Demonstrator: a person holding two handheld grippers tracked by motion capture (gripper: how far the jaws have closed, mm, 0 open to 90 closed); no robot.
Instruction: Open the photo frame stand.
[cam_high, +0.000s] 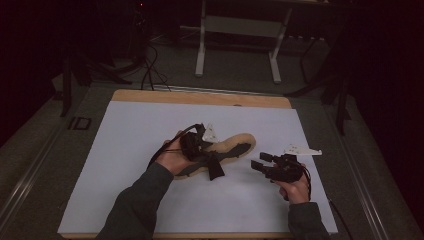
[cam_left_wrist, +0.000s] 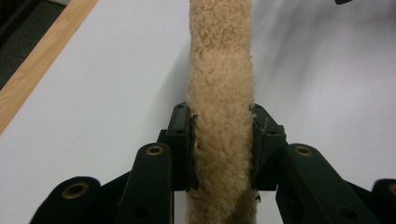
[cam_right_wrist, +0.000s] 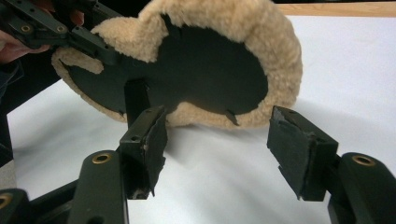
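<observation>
Item: fleece pad (cam_high: 235, 145), tan and woolly around the edge, with a black fabric face and a short black strap (cam_high: 215, 169) hanging from its near side.
Location: near the middle of the white surface (cam_high: 125, 165), raised on edge at its left end, its right end low toward the surface.
Left claw (cam_high: 197, 142): closed on the pad's woolly rim; in the left gripper view the fleece (cam_left_wrist: 222, 116) runs straight up between the two jaws, both pads pressed into it.
Left hand (cam_high: 175, 159): wrapped round the gripper body, just left of the pad.
Right claw (cam_high: 261, 162): jaws spread wide, nothing between them.
Pad relative to right claw: just to its left in the high view, apart from it; in the right gripper view the pad (cam_right_wrist: 205, 60) stands ahead of the open jaws with its black face turned to the camera, the strap (cam_right_wrist: 136, 100) hanging just above the left jaw.
Right hand (cam_high: 295, 187): near the front right part of the surface, holding the gripper pointed toward the pad.
Left gripper seen from the right: at the upper left of the right gripper view, gripping the rim (cam_right_wrist: 100, 46).
Surroundings: wooden edge (cam_high: 200, 97) at the far side of the surface; dim floor and a white frame (cam_high: 240, 30) beyond.
</observation>
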